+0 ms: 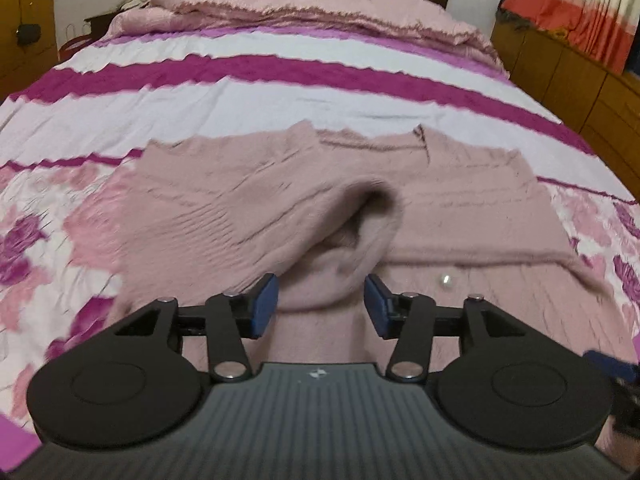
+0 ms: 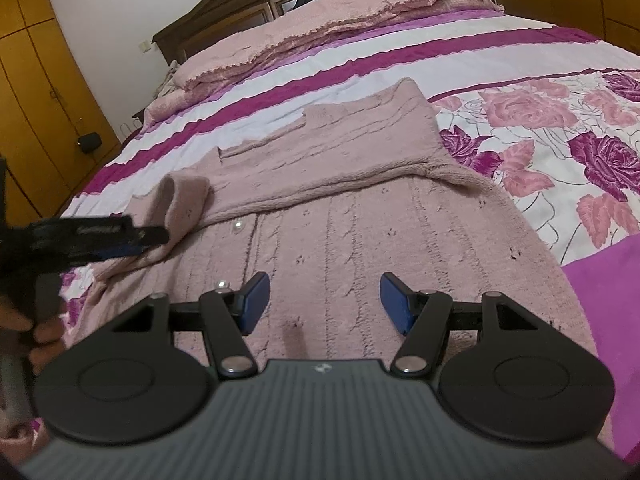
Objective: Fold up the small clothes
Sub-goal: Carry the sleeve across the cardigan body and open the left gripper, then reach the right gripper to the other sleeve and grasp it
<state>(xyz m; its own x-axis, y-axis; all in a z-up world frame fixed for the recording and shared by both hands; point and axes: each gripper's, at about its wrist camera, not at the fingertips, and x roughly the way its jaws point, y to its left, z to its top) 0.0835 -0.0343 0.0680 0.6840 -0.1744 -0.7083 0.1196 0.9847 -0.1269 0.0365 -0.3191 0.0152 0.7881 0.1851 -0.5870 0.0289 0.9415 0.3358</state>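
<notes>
- The pink knit cardigan [image 2: 360, 216] lies flat mid-frame on the floral bedspread [image 2: 560, 140], laid out for folding.
- Its sleeve [image 1: 352, 240] lies bunched over the body, between the left gripper [image 1: 322, 304]'s parted pads, neither pressing it, so apparently let go.
- The right gripper [image 2: 324, 300] hovers half open and empty over the lower centre, likely ready to smooth.

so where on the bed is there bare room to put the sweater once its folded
Free: the striped bedspread between the pink sweater and the pillows, and the rose-print patch beside the sweater. The near end is crowded by the sweater and both grippers.
</notes>
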